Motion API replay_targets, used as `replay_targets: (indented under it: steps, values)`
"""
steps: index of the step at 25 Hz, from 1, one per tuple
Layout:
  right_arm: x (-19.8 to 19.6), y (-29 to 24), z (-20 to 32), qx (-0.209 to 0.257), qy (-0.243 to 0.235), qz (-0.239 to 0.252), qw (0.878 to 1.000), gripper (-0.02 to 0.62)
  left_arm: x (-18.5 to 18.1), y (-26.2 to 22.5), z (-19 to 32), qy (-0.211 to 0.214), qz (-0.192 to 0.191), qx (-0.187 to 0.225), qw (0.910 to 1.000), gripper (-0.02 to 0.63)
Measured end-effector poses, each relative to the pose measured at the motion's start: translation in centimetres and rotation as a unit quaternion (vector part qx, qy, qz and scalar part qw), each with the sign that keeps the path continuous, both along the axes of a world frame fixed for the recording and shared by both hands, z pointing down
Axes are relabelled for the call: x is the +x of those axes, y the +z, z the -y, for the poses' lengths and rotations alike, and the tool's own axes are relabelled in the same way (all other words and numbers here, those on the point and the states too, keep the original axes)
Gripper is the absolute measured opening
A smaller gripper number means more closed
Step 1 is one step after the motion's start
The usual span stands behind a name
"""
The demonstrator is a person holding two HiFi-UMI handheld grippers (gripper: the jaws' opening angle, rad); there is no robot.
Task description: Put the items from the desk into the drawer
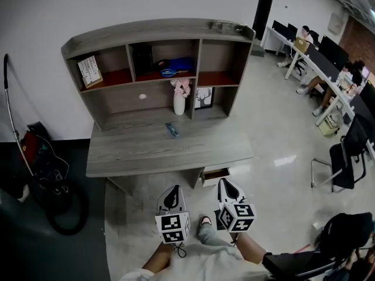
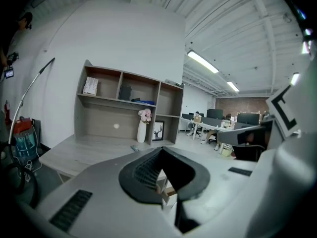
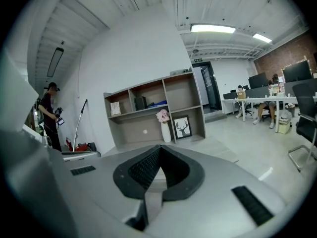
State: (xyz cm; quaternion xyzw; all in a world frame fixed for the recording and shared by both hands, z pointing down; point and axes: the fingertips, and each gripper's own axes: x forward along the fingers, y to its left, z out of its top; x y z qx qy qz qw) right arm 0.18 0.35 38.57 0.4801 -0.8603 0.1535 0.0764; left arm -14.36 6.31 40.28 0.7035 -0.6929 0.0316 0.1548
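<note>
Left gripper (image 1: 171, 198): jaws together, empty, short of grey wood-grain counter (image 1: 146, 154). Right gripper (image 1: 229, 191): jaws together, empty. Small blue flat item (image 1: 171, 129) lies mid-counter, near white vase (image 1: 179, 103). Wooden drawer (image 1: 215, 174) under counter's right end, partly open.

No words or numbers can be read here. The white card (image 1: 89, 70) on the top shelf (image 1: 111, 76) has rows of tiny print, too small to make out. A little green sign (image 3: 198, 60) hangs over the far door (image 3: 208, 90), and its letters are too small too.
</note>
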Motion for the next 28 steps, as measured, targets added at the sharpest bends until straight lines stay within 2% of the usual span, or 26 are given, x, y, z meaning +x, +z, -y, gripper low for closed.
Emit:
replay_targets:
  steps: [8, 16, 28]
  values:
    - [-1.1, 0.1, 8.4, -0.012, -0.047, 0.002, 0.999, -0.002, 0.0, -0.4, 7.1, -0.038, 0.006, -0.013, 0.9992, -0.002]
    - [-0.6, 1.6, 14.7, -0.038, -0.077, 0.005, 0.996, -0.002, 1.0, -0.1, 12.3, -0.067, 0.006, -0.027, 0.9974, -0.002]
    - [-1.3, 2.8, 18.6, -0.056, -0.116, 0.016, 0.992, -0.002, 1.2, 1.2, 14.8, -0.101, 0.015, -0.061, 0.9929, -0.002]
